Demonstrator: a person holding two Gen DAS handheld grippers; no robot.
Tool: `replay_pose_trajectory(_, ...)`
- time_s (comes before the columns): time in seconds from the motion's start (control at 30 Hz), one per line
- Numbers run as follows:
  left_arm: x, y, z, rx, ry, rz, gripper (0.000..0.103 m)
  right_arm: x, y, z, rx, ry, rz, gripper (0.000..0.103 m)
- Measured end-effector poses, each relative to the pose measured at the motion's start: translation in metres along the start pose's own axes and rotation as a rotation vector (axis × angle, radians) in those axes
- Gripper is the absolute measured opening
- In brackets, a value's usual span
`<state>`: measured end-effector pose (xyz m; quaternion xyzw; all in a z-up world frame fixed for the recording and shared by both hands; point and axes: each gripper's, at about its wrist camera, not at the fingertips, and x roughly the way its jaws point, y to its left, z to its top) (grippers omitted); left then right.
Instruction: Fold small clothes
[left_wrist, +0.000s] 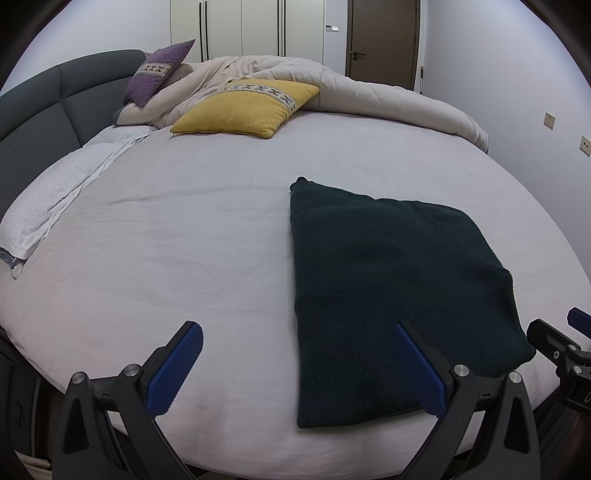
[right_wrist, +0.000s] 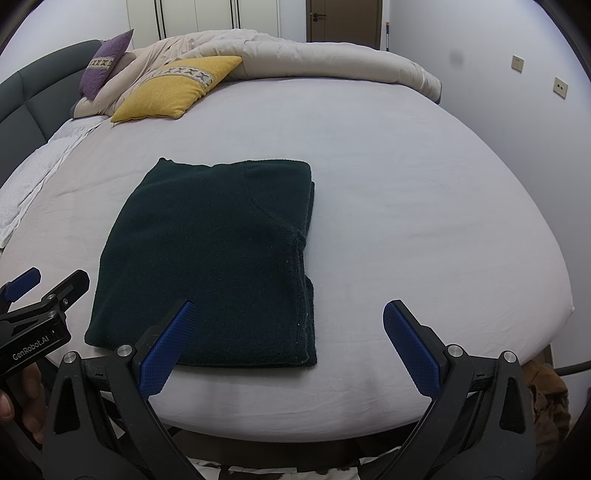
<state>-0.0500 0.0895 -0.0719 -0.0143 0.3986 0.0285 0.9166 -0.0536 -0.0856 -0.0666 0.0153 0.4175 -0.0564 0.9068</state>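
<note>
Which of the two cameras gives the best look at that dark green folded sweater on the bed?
The right wrist view: the dark green sweater lies nearly centred, its layered right edge and a seam visible. In the left wrist view it sits off to the right, one finger covering its near edge.

We take the folded sweater (right_wrist: 207, 258) as our landmark; it lies flat on the bed (right_wrist: 406, 184), close to the near edge. Behind it and to its left, a cushion (right_wrist: 177, 88) rests on the sheet, with a second cushion (right_wrist: 105, 62) farther back, propped against the headboard (right_wrist: 33, 96). A bunched duvet (right_wrist: 314, 59) runs along the far side of the bed behind the sweater. A towel (left_wrist: 55, 199) lies well left of it at the bed's edge. Our left gripper (left_wrist: 299, 369) hangs over the sweater's near left corner, our right gripper (right_wrist: 288, 339) over its near right corner. Wardrobe doors (left_wrist: 243, 29) and a door (left_wrist: 384, 37) stand beyond the duvet.
</note>
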Motion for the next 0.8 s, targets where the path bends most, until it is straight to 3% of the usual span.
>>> replay_pose_trajectory(0.8, 0.0018, 0.0000, -0.0046, 0.005, -0.007, 0.003, 0.103, -0.0014, 0.0074, -0.0048, 0.008, 0.005, 0.005, 0.103)
